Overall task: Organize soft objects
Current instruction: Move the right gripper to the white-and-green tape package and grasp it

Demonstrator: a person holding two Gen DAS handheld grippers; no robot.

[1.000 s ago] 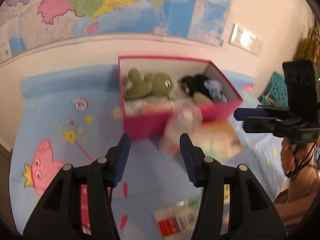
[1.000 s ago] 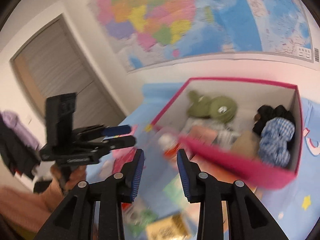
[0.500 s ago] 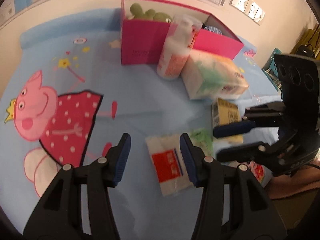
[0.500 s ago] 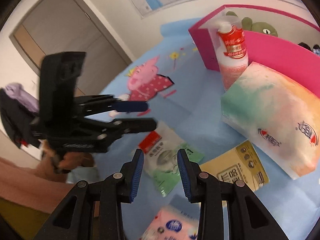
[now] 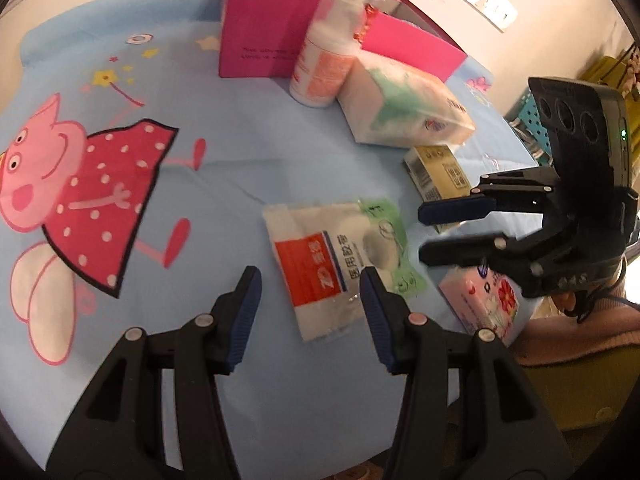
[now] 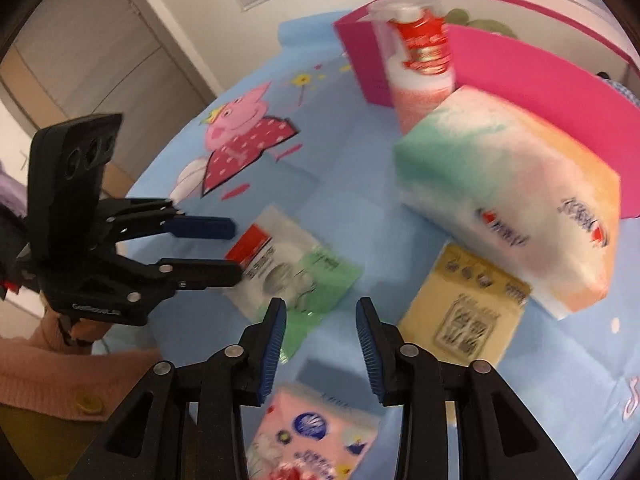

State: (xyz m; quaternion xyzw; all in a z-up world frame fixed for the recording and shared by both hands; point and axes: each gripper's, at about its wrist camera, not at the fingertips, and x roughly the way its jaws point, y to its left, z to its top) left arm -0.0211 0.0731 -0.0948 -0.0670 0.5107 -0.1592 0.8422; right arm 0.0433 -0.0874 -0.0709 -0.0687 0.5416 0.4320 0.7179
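Left wrist view. The left claw (image 5: 310, 304) points down at a blue cartoon-pig sheet (image 5: 224, 152); its jaws stand apart with nothing gripped. Just ahead of the claw, reaching in between the fingertips, lies a clear packet (image 5: 320, 268) with a red panel marked "ZD" and blue Chinese characters; a green packet (image 5: 394, 248) overlaps its right edge. Further ahead and to the right lies a yellow box (image 5: 436, 168) with a printed code square, then a large pastel tissue pack (image 5: 404, 104), a white bottle (image 5: 324, 68) with an orange label, and a pink box (image 5: 264, 32) with faint unreadable print on its front and green plush showing over its rim. To the right hovers the right claw (image 5: 422, 232), above a pink pack (image 5: 484, 304) with flower prints.

Right wrist view. The right claw (image 6: 320, 336) has just been widening its jaws; nothing sits between them. The green packet (image 6: 320, 284) lies just ahead-left of its fingertips, the yellow box (image 6: 468, 312) ahead-right, and the pink pack (image 6: 312, 436) below the claw, bearing a blue round logo. The tissue pack (image 6: 508, 200), far ahead-right, carries blurred red-and-blue lettering. The left claw (image 6: 236, 248) reaches in from the left, jaws apart over the clear packet (image 6: 276, 256).
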